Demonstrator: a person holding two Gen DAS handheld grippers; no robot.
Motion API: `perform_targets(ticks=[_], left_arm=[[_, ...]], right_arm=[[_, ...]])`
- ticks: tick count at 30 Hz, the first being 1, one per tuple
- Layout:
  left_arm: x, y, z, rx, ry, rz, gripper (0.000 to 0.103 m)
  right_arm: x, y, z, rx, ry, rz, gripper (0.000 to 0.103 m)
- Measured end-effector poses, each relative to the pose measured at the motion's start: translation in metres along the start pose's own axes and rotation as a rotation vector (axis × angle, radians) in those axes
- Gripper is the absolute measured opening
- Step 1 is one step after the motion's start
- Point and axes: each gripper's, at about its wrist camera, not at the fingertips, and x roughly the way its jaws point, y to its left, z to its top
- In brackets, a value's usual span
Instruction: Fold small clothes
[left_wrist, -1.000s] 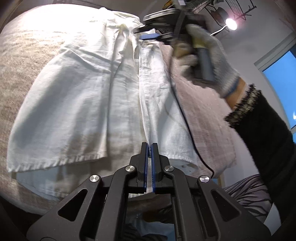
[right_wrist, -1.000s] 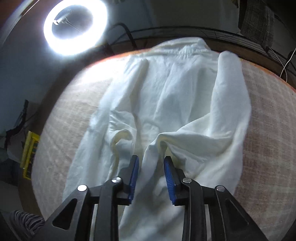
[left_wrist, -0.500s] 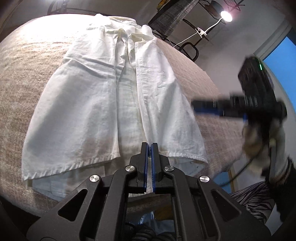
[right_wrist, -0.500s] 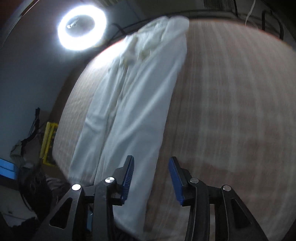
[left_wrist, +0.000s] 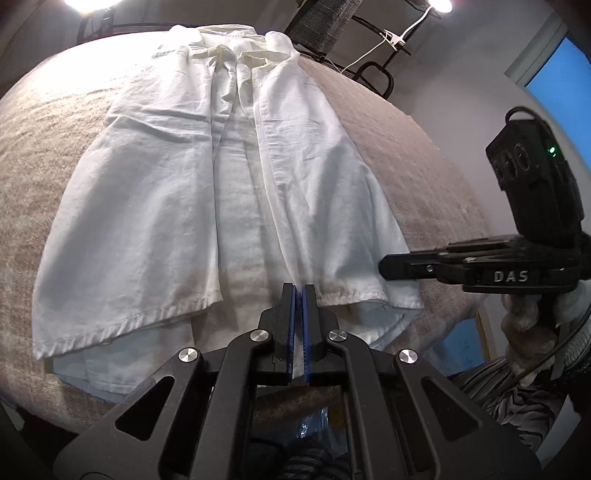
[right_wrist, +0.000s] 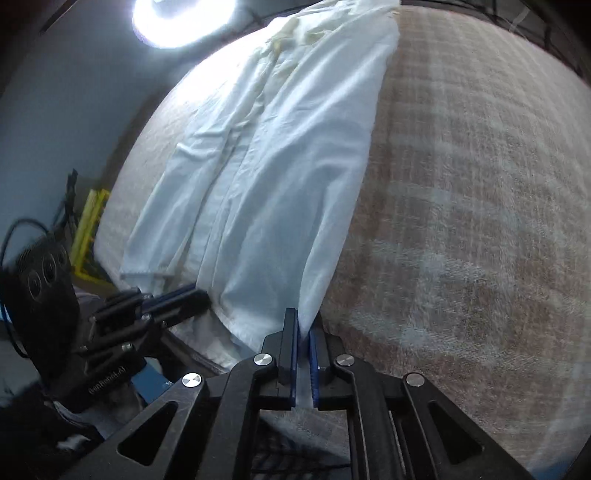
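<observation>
1. A table covered with a beige, faintly checked cloth (left_wrist: 424, 177) fills most of both wrist views.
2. A white shirt (left_wrist: 207, 192) lies flat and lengthwise on this cloth, collar at the far end under a bright ring lamp (right_wrist: 177, 18), hem at the near edge. Both side panels are folded in toward the middle, leaving a narrow strip of the back showing between them.
3. The right gripper (right_wrist: 303, 332) is at the shirt's near right corner. Its jaws have just been closing and now stand almost together, with a pinch of white shirt fabric rising from between the blue pads (right_wrist: 293, 343).
4. The left gripper (left_wrist: 297, 295) sits at the middle of the near hem. Its jaws are fully closed, blue pads pressed together; whether any fabric is caught between them cannot be told.
5. A gloved hand (left_wrist: 532, 325) holds the right gripper's handle at the right edge of the left wrist view.
</observation>
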Motion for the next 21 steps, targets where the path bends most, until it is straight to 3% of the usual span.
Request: perform_targets(ticks=[2, 8, 14, 18, 21], left_arm=[[-0.006, -0.002, 0.004, 0.030, 0.011, 0.003, 0.001], [-0.039, -0.006, 0.017, 0.089, -0.017, -0.005, 0.001], [-0.030, -0.022, 0.059, 0.139, -0.066, -0.015, 0.001], [0.000, -0.030, 0.083, 0.164, -0.054, -0.022, 0.001], [0.023, -0.037, 0.090, 0.205, -0.021, -0.015, 0.001]], right_arm=[[-0.012, 0.003, 0.004, -0.012, -0.012, 0.026, 0.027], [-0.068, 0.001, 0.023, -0.072, -0.172, 0.033, 0.033], [-0.104, -0.015, 0.085, -0.103, -0.327, 0.012, 0.028], [-0.094, -0.025, 0.134, -0.124, -0.360, -0.027, 0.026], [-0.078, -0.045, 0.167, -0.089, -0.358, -0.007, 0.023]])
